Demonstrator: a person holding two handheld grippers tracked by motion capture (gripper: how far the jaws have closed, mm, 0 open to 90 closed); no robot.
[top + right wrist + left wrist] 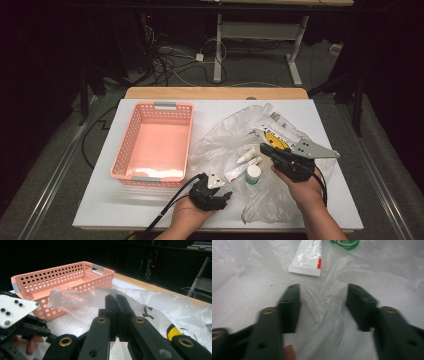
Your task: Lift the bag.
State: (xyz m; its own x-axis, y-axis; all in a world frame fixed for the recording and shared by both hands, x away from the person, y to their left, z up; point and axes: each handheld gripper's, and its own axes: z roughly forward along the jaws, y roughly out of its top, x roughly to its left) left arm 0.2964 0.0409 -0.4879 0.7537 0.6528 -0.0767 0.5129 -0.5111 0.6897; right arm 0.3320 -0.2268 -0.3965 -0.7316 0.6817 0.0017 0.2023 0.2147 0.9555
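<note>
Pinching plastic bag (82, 302): right gripper (116, 298) | left gripper (323, 307) spread before tube (308, 258)

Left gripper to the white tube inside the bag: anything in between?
Yes. The left gripper is open over the clear plastic bag, and a crumpled fold of that film lies between its jaws and the white tube beyond. No other object intervenes.

white table (100, 195) | pink basket (154, 143) left | clear plastic bag (225, 135) right
</note>
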